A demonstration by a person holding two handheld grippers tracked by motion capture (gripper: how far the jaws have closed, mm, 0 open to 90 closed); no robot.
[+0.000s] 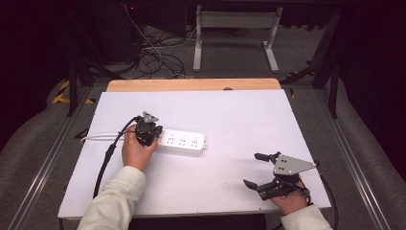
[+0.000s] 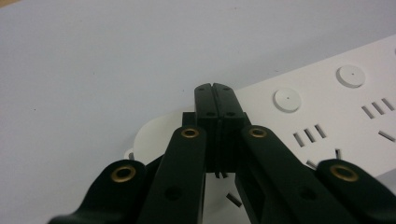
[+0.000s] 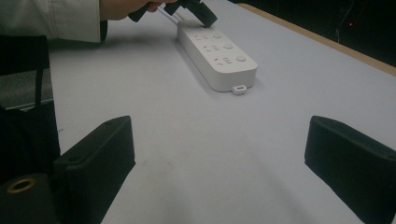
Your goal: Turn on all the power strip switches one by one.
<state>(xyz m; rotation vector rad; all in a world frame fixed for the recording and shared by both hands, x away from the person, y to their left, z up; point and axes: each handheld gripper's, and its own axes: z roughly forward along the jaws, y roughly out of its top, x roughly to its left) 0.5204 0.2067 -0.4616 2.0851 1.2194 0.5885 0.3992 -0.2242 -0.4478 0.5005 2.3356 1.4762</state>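
White plastic marks the thing in hand: a power strip lies flat on the worktop, left of its middle, with its long side roughly parallel to the near edge and its white cord led off toward the left edge. The left tool is set down on the strip's left end, where the cord enters. In the left gripper view its jaws are seen pressed together with nothing between them, the joined tips resting on or just above the rounded end of the power strip, beside the first round switch button. Whether a button or the bare casing is being touched cannot be told. The right tool is held near the front right corner of the worktop, well apart from the strip, with its jaws wide apart and empty, as the right gripper view confirms. No plug is seen in any socket. As a judgement, the work is at an early stage: the strip is being pressed or steadied at one end, and whatever involves the right tool has not yet been begun
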